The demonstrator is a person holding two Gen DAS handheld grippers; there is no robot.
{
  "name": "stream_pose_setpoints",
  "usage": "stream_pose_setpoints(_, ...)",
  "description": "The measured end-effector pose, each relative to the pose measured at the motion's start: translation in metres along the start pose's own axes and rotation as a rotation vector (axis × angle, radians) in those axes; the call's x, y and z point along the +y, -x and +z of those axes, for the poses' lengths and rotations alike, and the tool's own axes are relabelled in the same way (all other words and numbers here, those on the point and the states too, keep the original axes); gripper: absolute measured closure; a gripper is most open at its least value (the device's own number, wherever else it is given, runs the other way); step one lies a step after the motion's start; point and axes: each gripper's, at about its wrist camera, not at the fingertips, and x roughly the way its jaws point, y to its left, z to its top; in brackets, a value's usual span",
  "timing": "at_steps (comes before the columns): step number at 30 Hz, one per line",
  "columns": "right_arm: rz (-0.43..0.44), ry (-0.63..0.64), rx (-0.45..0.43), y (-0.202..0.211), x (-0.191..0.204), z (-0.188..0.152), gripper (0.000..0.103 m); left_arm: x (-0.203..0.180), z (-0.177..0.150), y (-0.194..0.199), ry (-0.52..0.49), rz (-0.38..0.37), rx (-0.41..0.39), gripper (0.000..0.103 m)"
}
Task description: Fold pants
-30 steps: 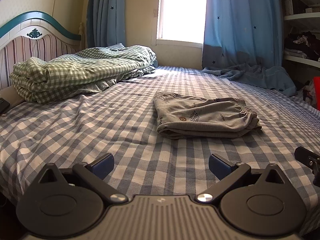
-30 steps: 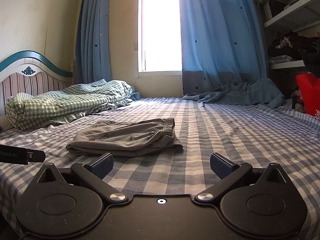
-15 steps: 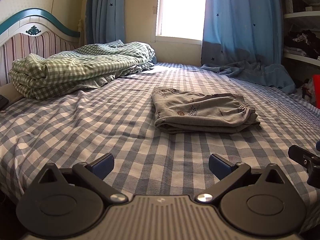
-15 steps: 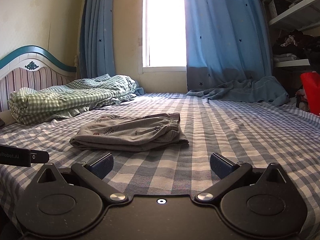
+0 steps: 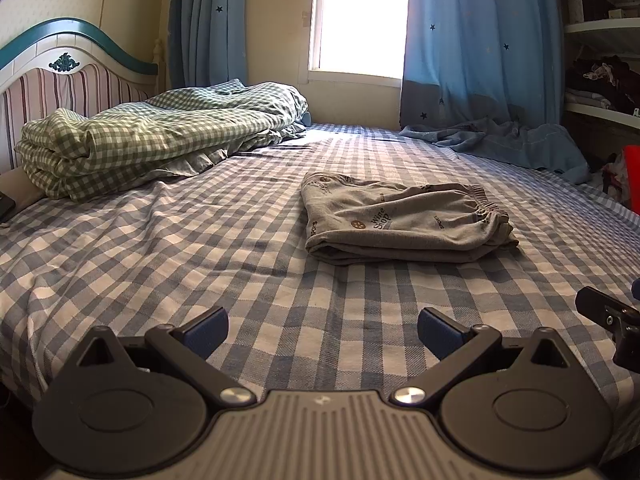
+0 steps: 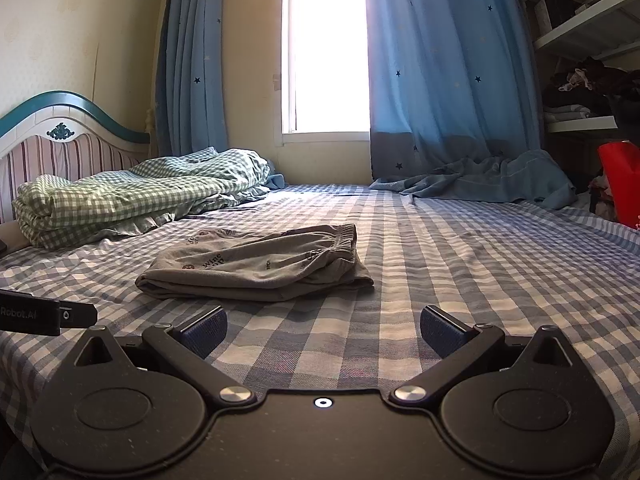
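Grey printed pants (image 5: 404, 222) lie folded in a flat bundle on the blue checked bed sheet (image 5: 160, 264); they also show in the right wrist view (image 6: 260, 264). My left gripper (image 5: 322, 330) is open and empty, low over the sheet, well short of the pants and to their left. My right gripper (image 6: 324, 330) is open and empty, short of the pants and to their right. The right gripper's edge shows at the right of the left wrist view (image 5: 608, 320).
A folded green checked quilt (image 5: 152, 136) lies by the striped headboard (image 5: 60, 80) at the left. Blue curtains (image 5: 480, 48) and a crumpled blue cloth (image 5: 508, 144) are at the far side. Shelves (image 6: 580, 80) and a red bag (image 6: 622, 180) stand at the right.
Both grippers have drawn back slightly and lifted their view; the pants lie still. Both stay open.
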Motion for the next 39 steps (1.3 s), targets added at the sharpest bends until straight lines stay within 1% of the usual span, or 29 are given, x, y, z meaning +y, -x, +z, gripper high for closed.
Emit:
stream_pose_setpoints(36, -0.010, -0.007, 0.006, -0.0006, 0.0003, -0.0036, 0.001, -0.0003, -0.0028, -0.0004, -0.002, -0.007, 0.006, 0.000)
stream_pose_setpoints(37, -0.010, -0.007, 0.007, -0.0007, 0.0004, -0.0035, 0.001, -0.0011, -0.0026, -0.0008, -0.009, -0.003, 0.009, 0.000)
stream_pose_setpoints(39, -0.010, -0.008, 0.007, -0.0006, 0.0003, -0.0036, 0.001, -0.0048, -0.0024, -0.0018, -0.025, 0.038, 0.022, 0.000)
